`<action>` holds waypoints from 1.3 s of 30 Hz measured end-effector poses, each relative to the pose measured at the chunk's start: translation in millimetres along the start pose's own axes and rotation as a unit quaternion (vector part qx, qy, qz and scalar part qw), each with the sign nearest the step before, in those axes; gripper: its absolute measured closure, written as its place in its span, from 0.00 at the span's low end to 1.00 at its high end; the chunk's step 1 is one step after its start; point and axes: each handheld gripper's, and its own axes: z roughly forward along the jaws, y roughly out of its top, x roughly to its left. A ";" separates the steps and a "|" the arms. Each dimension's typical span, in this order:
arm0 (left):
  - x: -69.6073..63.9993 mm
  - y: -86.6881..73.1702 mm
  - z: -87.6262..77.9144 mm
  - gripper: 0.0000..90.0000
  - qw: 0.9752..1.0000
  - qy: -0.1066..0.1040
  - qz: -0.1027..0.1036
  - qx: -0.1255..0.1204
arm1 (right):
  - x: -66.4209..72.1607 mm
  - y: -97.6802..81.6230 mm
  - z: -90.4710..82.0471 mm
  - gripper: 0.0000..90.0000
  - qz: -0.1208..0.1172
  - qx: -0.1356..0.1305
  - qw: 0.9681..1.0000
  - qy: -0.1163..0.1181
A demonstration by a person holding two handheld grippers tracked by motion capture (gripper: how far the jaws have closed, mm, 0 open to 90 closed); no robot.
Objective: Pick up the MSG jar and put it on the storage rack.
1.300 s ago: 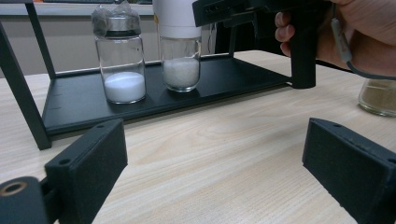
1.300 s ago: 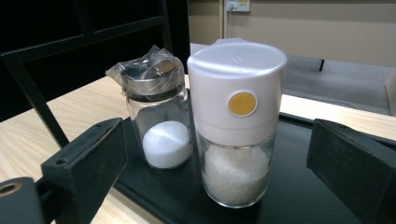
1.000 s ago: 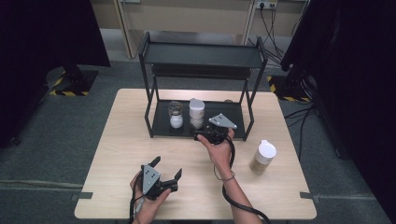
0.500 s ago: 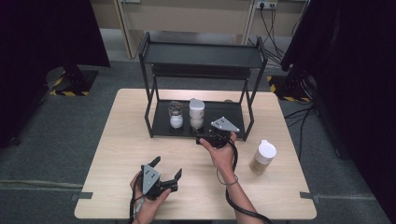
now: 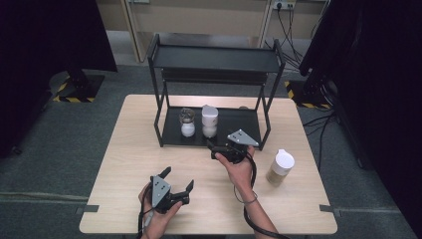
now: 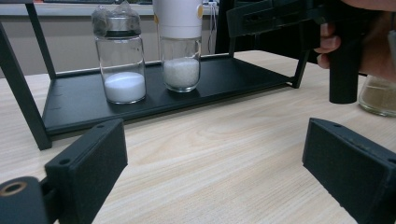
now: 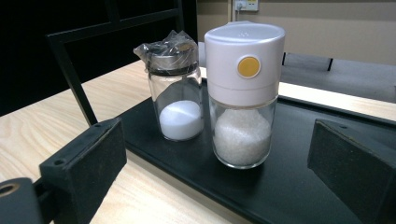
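White-capped, with an orange button on its lid, the sugar dispenser (image 7: 243, 93) stands upright on the bottom shelf of the black rack (image 5: 234, 132), straight ahead of the right claw (image 5: 219, 149). That claw's jaws are spread wide with nothing between them, poised just short of the shelf's front edge. Just to the dispenser's left, seen from this claw, stands a glass salt shaker (image 7: 177, 93) with crinkled plastic over its metal top, close beside it but apart. The left claw (image 5: 176, 181) is low over the wooden tabletop (image 5: 129, 149), well back from the rack, jaws likewise spread and empty. Off to the right claw's right, a white-lidded jar (image 5: 280, 168) of brownish contents stands on the tabletop.
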 end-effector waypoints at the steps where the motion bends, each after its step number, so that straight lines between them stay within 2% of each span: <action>1: 0.0 0.0 0.0 0.07 1.000 0.000 0.000 0.000 | 0.2 -0.6 -1.0 0.05 0.000 0.000 1.000 0.000; 39: 0.3 0.0 0.0 0.07 1.000 0.000 -0.002 0.000 | 8.8 -24.3 -42.9 0.05 0.000 -0.004 1.000 0.021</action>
